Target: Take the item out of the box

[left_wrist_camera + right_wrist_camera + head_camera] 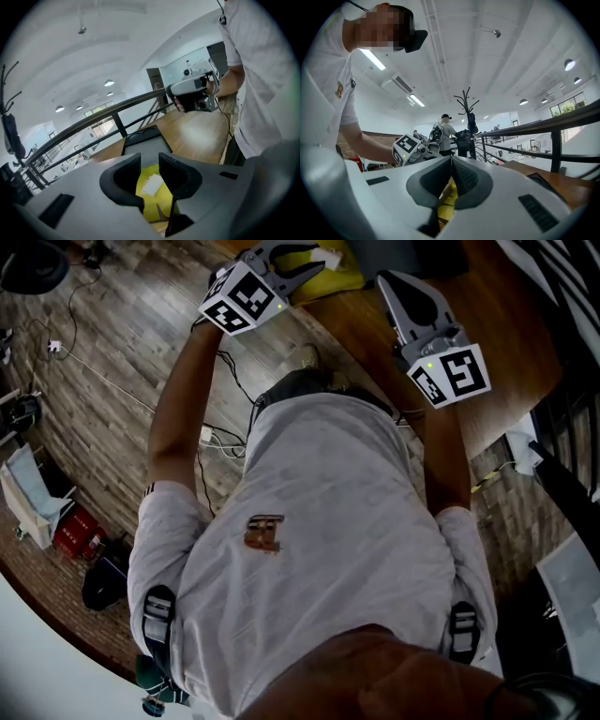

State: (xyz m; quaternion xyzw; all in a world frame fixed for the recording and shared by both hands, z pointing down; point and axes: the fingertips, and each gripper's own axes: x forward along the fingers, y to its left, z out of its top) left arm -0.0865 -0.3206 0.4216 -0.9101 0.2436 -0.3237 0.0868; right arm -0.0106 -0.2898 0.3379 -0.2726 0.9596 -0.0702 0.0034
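A yellow item (339, 277) with a white label (330, 259) lies on the wooden table (487, 343) at the top of the head view. My left gripper (314, 259) hangs right over it. In the left gripper view the jaws (150, 161) stand apart, and the yellow item (152, 201) shows in the gap below them, with no pad pressing on it. A dark box (140, 137) lies just beyond. My right gripper (386, 279) sits to the right above the table, jaws shut tip to tip (451, 160) with nothing held. A strip of the yellow item (448, 199) shows below them.
The table's curved front edge (375, 381) runs close to the person's body. A dark railing (93, 119) borders the table's far side. Cables (220, 442) and a red bag (80, 532) lie on the wooden floor to the left. People and a coat stand (466, 112) are far off.
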